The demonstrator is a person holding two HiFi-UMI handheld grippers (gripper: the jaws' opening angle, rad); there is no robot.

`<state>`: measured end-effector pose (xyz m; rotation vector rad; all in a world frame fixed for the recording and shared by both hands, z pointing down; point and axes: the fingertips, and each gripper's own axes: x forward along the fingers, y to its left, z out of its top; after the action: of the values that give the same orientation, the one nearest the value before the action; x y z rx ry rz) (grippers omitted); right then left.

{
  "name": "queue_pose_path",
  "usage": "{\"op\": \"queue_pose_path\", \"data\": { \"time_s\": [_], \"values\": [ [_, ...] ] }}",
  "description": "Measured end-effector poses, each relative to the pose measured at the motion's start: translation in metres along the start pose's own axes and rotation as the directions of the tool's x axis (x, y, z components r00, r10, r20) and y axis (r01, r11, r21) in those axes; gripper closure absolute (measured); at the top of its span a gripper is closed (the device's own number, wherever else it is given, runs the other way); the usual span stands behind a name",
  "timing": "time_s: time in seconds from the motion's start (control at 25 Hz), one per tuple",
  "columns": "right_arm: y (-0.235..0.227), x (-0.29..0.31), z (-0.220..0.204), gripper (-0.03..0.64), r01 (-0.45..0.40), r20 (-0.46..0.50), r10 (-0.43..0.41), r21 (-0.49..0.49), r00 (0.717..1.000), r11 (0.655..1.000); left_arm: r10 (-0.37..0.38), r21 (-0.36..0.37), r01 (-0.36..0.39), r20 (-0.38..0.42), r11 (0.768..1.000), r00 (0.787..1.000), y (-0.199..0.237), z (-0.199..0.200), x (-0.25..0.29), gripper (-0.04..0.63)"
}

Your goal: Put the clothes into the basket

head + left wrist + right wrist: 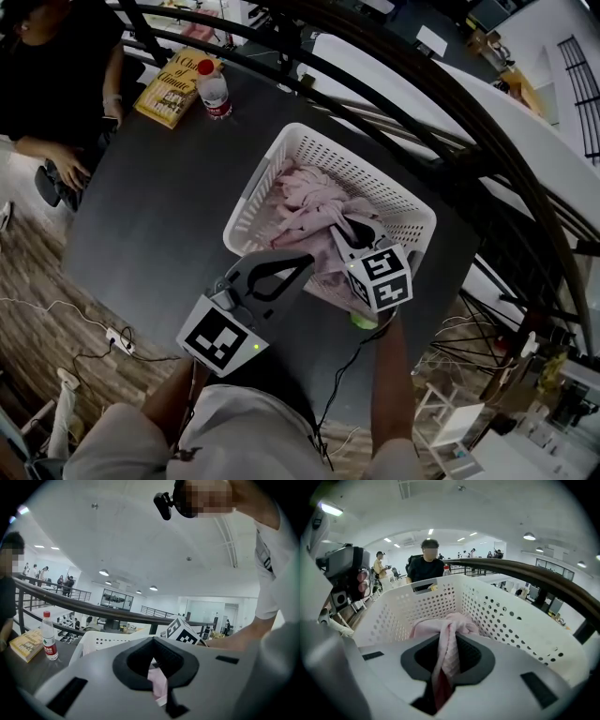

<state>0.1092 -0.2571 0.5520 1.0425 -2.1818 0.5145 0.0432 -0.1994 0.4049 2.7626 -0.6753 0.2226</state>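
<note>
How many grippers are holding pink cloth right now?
2. The left gripper, at the white basket's near rim, pinches a bit of pink cloth; the right gripper, over the basket's inside, grips another fold. None seems hidden.

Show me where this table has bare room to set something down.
Free: the wide table stretch left of the basket, between the book and bottle at the far end and the left gripper nearer. Crowded: the basket, full of pink clothes, with the right gripper over its near side.
</note>
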Motion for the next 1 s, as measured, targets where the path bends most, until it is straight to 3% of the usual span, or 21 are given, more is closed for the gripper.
{"op": "queue_pose_path", "data": {
  "time_s": [1.0],
  "values": [
    [0.001, 0.026, -0.024, 0.541, -0.008, -0.099, 0.001, -0.063, 0.995, 0.998, 0.024, -0.028, -0.026, -0.059, 0.999, 0.998, 0.007, -0.016, 0.007, 0.592]
  ]
}}
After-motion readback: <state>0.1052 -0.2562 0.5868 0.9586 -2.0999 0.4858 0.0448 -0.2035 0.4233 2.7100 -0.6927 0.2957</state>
